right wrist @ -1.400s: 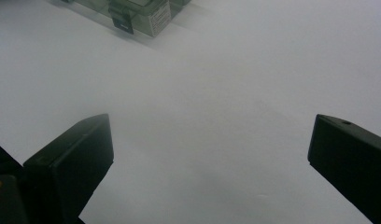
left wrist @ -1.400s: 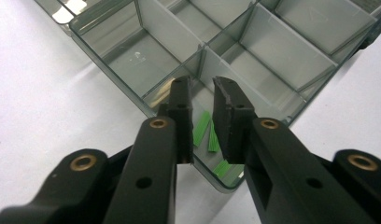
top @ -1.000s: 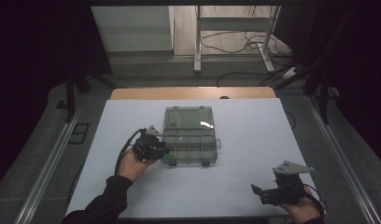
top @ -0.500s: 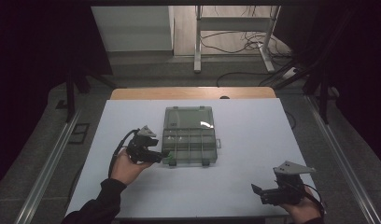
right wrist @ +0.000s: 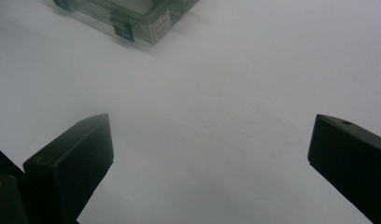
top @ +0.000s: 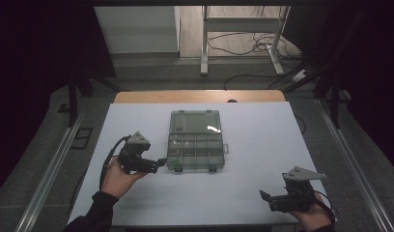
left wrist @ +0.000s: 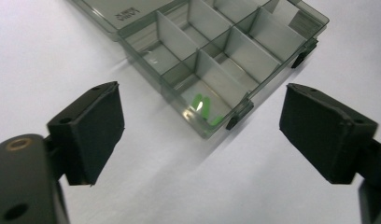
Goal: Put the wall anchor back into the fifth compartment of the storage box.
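Nearest the person, the right gripper (top: 265, 200) rests with jaws wide apart and empty on the white table (top: 253, 130), while the left gripper (top: 161, 163), jaws just opened and holding nothing, sits just beside the open compartment box (top: 195, 146), whose near-left corner compartment contains a green piece (left wrist: 203, 108).

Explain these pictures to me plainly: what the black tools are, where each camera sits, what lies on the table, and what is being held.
A person holds a handheld two-jaw clamp in each hand: the left gripper and the right gripper. The high view looks down from above; the other two pictures come from cameras riding on each gripper, looking along its black jaws. On the white table lies an open clear plastic box with dividers; small green pieces sit in its near corner compartment. The left jaws have just been opening, with nothing between them. The right jaws are open too. Nothing is held.
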Demonstrator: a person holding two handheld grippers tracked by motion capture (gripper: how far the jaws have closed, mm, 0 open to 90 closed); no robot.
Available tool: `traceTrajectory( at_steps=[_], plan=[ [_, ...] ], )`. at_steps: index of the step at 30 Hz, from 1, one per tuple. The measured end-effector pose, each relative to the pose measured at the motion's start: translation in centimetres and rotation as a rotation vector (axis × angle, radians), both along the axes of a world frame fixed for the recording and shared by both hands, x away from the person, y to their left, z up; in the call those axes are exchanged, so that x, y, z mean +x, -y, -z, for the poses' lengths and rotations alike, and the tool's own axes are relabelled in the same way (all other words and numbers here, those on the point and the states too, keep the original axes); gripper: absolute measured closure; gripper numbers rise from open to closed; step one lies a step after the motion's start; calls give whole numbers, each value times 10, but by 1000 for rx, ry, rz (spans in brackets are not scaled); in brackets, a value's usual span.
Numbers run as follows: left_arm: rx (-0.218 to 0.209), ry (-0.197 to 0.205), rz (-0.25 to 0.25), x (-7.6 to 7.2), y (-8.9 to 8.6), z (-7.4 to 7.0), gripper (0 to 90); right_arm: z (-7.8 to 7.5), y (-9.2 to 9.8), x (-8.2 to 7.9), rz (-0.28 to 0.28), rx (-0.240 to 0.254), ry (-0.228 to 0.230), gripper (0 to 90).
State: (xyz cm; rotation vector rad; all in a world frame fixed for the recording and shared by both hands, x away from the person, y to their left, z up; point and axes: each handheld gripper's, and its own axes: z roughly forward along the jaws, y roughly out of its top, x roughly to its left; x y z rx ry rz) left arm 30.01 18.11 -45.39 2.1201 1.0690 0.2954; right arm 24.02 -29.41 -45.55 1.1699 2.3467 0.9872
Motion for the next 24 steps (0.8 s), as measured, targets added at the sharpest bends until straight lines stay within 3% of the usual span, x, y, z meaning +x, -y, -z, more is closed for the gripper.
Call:
traceTrajectory(
  at_steps=[10, 24],
  plan=[
    [-42, 28, -40, -22, -16, -5, 35, -1, 1, 1, 4, 16, 1, 0],
    [-32, 65, -67, -60, -37, -5, 11, -1, 1, 2, 7, 23, 5, 0]
  ],
)
